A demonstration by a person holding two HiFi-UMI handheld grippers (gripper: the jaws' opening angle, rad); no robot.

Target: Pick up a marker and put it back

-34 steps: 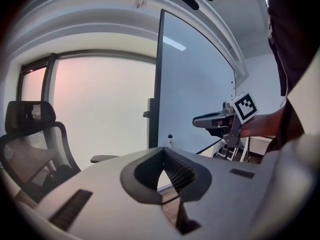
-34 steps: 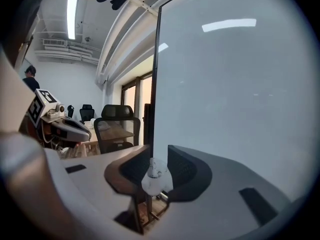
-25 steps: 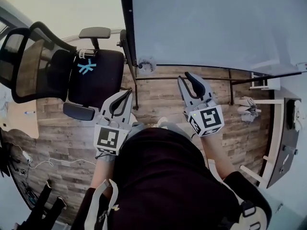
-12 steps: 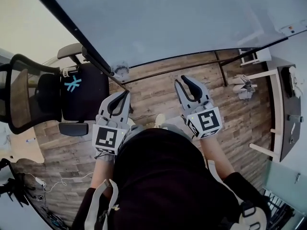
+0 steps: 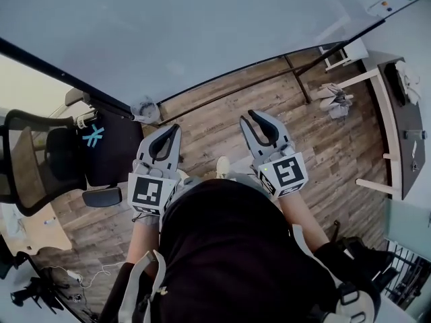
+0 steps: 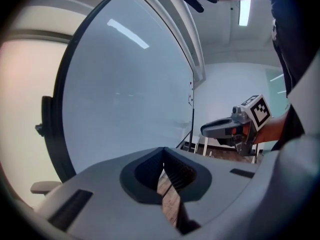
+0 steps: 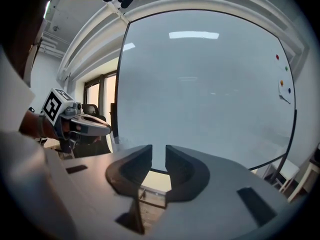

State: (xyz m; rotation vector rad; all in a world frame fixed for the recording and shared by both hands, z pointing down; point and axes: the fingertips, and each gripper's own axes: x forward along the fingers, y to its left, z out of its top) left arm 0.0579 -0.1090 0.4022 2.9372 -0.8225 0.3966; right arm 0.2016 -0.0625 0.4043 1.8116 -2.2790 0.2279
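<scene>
No marker shows in any view. A large whiteboard (image 5: 202, 25) on a black frame stands in front of me and fills both gripper views (image 6: 125, 94) (image 7: 210, 84). Both grippers are held at waist height, pointing at it over the wooden floor. My left gripper (image 5: 176, 128) (image 6: 163, 151) has its tips together with nothing in them. My right gripper (image 5: 250, 115) (image 7: 158, 151) has a narrow gap between its jaws, which are closing on nothing. Each gripper shows in the other's view: the right one (image 6: 220, 128) and the left one (image 7: 95, 126).
A black mesh office chair (image 5: 67, 153) stands at the left by the whiteboard's foot (image 5: 145, 108). A dark desk (image 5: 399, 120) runs along the right, with a pale bundle (image 5: 335, 99) on the floor beside it. Small coloured magnets (image 7: 281, 84) sit on the board's right side.
The head view has swung right: the whiteboard now covers more of the top and the chair has slid left. Both grippers keep their place before the body; the right jaws have narrowed slightly.
</scene>
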